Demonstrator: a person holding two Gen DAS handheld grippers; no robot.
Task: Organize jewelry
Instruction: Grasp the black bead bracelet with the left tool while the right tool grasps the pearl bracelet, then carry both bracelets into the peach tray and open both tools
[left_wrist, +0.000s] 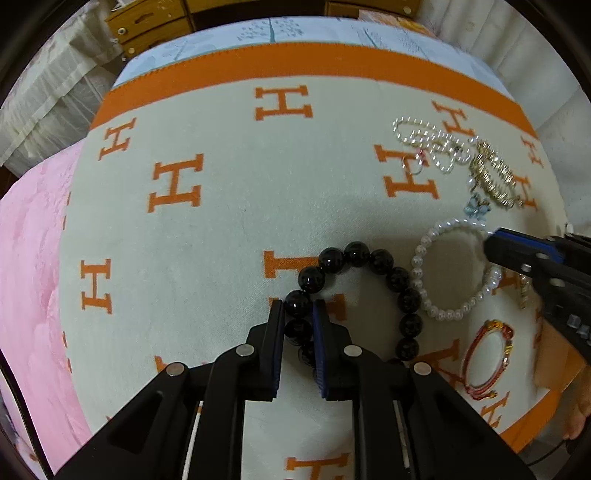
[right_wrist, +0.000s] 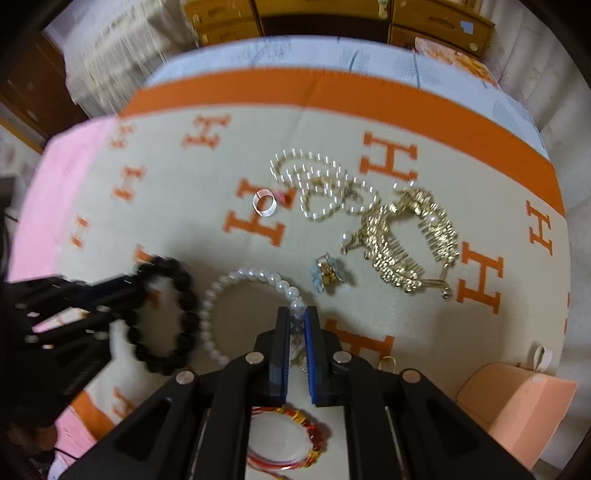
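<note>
Jaws first: left gripper (left_wrist: 298, 310) is clamped on the black bead bracelet (left_wrist: 400, 280), with a bead or two pinched between the pads on the bracelet's left side and the rest of the loop lying on the blanket (left_wrist: 221, 229). Right gripper (right_wrist: 297, 314) is clenched on the pearl bracelet (right_wrist: 236, 277), gripping the beads on its right side, loop flat on the blanket and stretching out to the left. The two bracelets sit just beside each other, black one left, pearl one right, pretty much touching where they meet. Just past the pearl loop there's a small blue flower piece (right_wrist: 327, 275), and beyond that a gold hair comb (right_wrist: 402, 240) lying on its side. Further out is a tangle of pearl necklace (right_wrist: 321, 184), with a clear ring (right_wrist: 264, 203) just left of it. Nearer than the right gripper lies a red and gold string bracelet (right_wrist: 291, 439), partly hidden by the gripper body. Off to the right a peach box (right_wrist: 517, 406) sits at the blanket edge. Blanket is cream with orange H letters and an orange border, pink sheet (left_wrist: 29, 277) on the left.
</note>
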